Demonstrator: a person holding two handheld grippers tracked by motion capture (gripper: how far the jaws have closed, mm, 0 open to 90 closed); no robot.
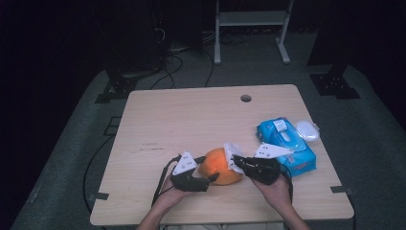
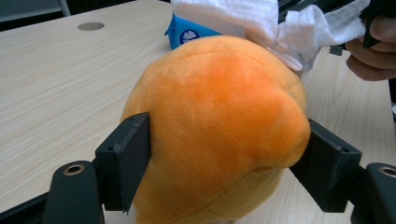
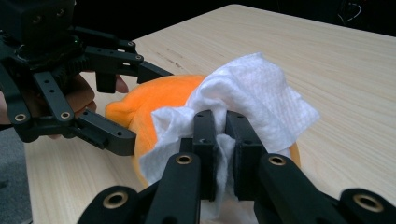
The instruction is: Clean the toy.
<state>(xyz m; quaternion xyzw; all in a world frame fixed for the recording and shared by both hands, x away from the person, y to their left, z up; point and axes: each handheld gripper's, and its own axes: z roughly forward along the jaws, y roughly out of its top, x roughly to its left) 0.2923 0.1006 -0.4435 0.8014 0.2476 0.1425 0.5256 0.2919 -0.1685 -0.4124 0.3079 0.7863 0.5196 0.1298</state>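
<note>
An orange plush toy [image 1: 219,165] lies on the wooden table [image 1: 191,115] near its front edge. My left gripper [image 1: 209,169] comes at it from the left and is shut on it; in the left gripper view both pads [image 2: 135,154] press into the plush toy [image 2: 215,107]. My right gripper [image 1: 238,162] is shut on a white wipe [image 1: 233,152]. In the right gripper view the wipe [image 3: 257,93] is pinched between the gripper's [image 3: 223,126] jaws and drapes over the top of the plush toy [image 3: 163,93], across from the left gripper [image 3: 140,105].
A blue pack of wipes [image 1: 287,143] lies just right of the hands, with a white oval lid [image 1: 307,130] beside it. A cable hole [image 1: 246,98] sits near the table's far edge. A white frame [image 1: 251,19] stands on the floor beyond.
</note>
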